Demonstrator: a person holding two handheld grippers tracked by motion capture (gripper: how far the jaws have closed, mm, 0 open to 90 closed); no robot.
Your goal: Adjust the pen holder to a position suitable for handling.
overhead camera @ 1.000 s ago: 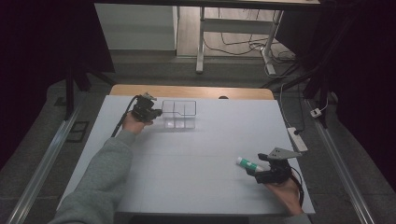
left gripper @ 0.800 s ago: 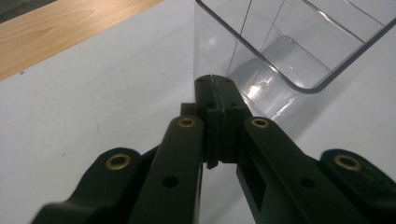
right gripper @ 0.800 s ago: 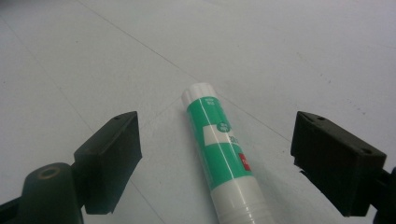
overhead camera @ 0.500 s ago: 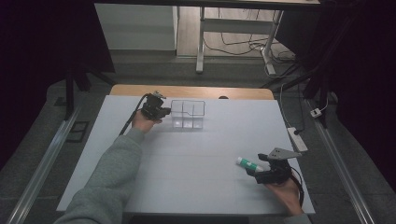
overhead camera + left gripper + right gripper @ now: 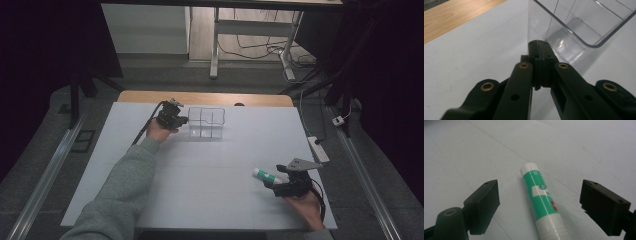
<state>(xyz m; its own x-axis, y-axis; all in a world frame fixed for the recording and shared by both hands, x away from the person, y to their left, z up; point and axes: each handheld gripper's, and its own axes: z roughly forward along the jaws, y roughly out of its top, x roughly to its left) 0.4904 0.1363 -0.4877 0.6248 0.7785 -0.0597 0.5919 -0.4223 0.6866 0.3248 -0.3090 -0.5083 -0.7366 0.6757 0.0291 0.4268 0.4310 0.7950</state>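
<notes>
Matte pale-grey sheeting covers the table (image 5: pixel 200 170), smooth apart from a few faint seam lines, with a strip of bare light wood (image 5: pixel 150 96) showing along its far edge. Near that far edge, a little left of the middle, stands a clear hard-plastic box (image 5: pixel 206 122) with rounded corners, thin glossy walls and inner dividers that split it into compartments. The left gripper (image 5: pixel 181 121), black and blocky with brass-coloured rivets in its arms, sits just beside the box's left side; in the left gripper view its two flat jaw tips are pressed together with only a hairline seam between them, right at the near bottom corner of the transparent wall (image 5: pixel 574 30), touching it or very nearly so, and nothing can be seen between them. Close to the right edge of the table, toward the near corner, a smooth cylindrical glue stick (image 5: pixel 267 175) with a white body and green label lies flat on the sheeting. The right gripper (image 5: pixel 276 182), topped by a grey three-cornered plate, rests behind it with its jaws spread wide; in the right gripper view the stick (image 5: pixel 542 200) lies lengthwise between the two square black pads (image 5: pixel 485 202), clear of both.
</notes>
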